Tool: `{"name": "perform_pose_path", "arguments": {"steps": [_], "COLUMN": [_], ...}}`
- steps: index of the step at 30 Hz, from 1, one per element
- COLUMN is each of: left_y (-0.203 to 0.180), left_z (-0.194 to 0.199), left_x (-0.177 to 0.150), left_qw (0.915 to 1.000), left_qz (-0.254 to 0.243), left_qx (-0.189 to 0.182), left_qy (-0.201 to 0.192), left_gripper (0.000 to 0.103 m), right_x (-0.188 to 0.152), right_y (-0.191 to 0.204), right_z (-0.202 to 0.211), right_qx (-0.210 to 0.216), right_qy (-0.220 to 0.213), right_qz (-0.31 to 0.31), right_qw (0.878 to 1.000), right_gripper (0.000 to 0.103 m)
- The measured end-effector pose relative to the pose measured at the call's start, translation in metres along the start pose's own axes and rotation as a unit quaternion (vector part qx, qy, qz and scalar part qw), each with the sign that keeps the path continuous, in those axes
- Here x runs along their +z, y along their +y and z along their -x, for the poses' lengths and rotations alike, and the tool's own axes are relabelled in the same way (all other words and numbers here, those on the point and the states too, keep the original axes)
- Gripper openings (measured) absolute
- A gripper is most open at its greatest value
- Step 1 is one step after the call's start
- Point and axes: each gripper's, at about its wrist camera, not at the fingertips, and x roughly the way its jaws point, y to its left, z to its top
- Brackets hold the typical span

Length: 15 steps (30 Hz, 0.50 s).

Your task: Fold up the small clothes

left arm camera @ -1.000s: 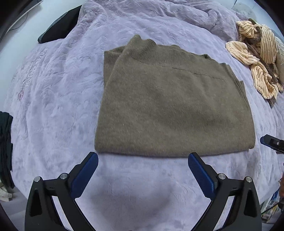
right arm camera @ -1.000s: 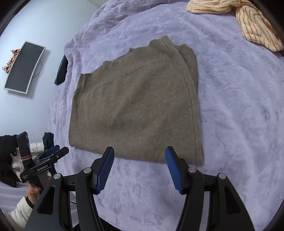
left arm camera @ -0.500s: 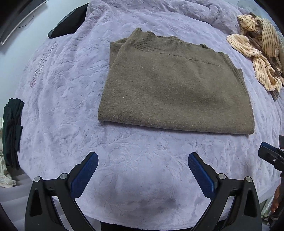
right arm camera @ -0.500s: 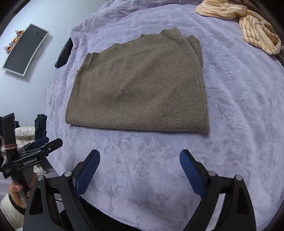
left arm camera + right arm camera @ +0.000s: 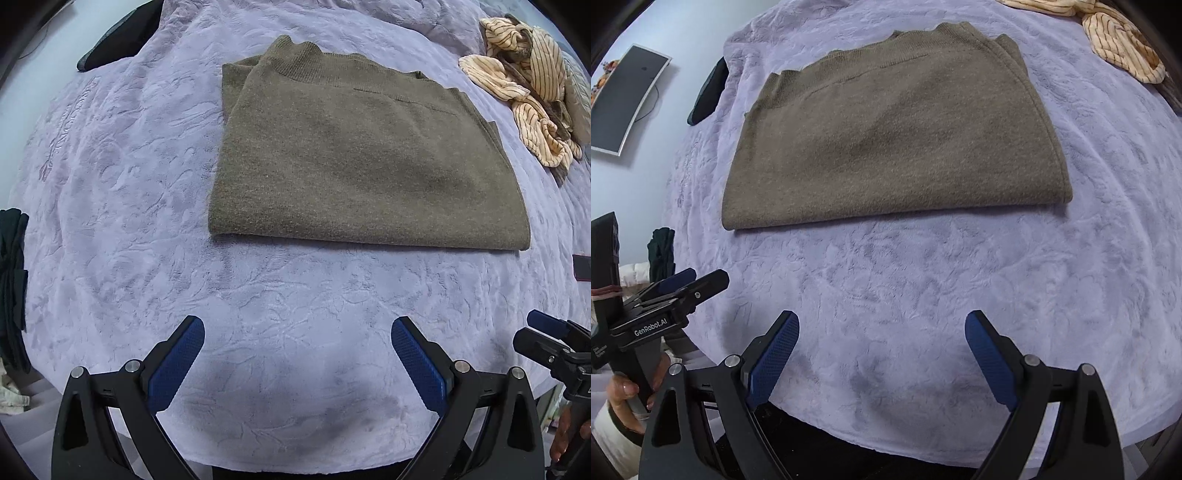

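Both grippers have drawn back from the folded garment since a second ago, so that a strip of bare blanket now lies ahead of each pair of fingertips; the right gripper's jaws, which a second ago stood narrower at the sweater's hem, are now wide apart. Left gripper (image 5: 297,334) has its blue-padded jaws spread wide and holding nothing, over the lilac embossed blanket (image 5: 110,192). Right gripper (image 5: 882,325) likewise has its jaws spread wide and empty above the same blanket, and its tip shows at the right edge of the left wrist view. Ahead of both sets of jaws, apart from them, the olive-brown knit sweater (image 5: 362,162) lies flat on the blanket, folded into a neat rectangle with its ribbed collar on the far side and its folded edge nearest the jaws. Beyond the sweater and to the right of the left jaws, a crumpled cream striped garment (image 5: 532,77) sits well apart from it. Far ahead and to the left of the jaws, a dark object (image 5: 122,37) lies at the blanket's edge. Left of the right jaws, a curved monitor (image 5: 624,99) stands against the pale wall
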Motion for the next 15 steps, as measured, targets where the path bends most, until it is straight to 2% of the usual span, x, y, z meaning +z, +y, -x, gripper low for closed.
{"name": "perform_pose_path", "arguments": {"steps": [6,15], "left_y": [0.028,0.057], "left_z": [-0.004,-0.018], "left_x": [-0.001,-0.001], "left_qw": [1.0,0.9998], "left_qz": [0.001,0.007], "left_qx": [-0.004,-0.019], "left_qy": [0.004,0.004], "left_gripper": [0.101,0.101], "right_x": [-0.005,0.012], "right_y": [0.027,0.067], "right_z": [-0.009,-0.019], "right_qx": [-0.012,-0.034], "right_qy": [0.01,0.019], "right_qz": [-0.006,0.034], "right_qw": [1.0,0.999], "right_gripper": [0.093,0.093]}}
